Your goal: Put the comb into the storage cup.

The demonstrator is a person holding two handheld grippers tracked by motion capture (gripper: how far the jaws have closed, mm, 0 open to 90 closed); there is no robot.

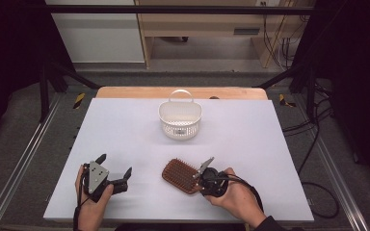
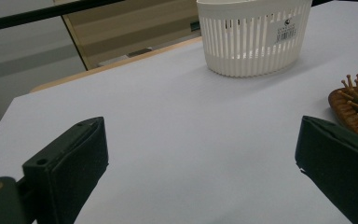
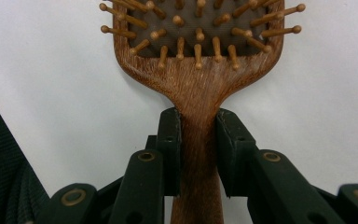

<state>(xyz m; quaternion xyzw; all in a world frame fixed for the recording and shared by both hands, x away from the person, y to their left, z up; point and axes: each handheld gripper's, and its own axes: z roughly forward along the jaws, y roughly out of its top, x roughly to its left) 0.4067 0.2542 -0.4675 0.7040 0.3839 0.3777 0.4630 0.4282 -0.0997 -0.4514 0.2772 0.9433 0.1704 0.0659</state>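
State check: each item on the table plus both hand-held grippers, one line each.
hairbrush: lying flat on the table, bristles up, handle clamped.
basket: upright, handle raised at its far side, nothing seen inside, untouched.
right hand-held gripper: shut on the hairbrush handle.
left hand-held gripper: open, jaws wide, nothing between them, resting near the table's front edge.

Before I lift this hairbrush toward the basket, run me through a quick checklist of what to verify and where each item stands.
1. Right gripper clamped on the hairbrush handle: ok, both jaws press its sides.
2. Grip centred on the handle: ok, just below the head.
3. Basket upright and open: ok.
4. Path from brush to basket free: ok, bare table between them.
5. Left gripper out of the way: ok, open, resting apart from the brush.
6. Basket holds nothing already: cannot tell.
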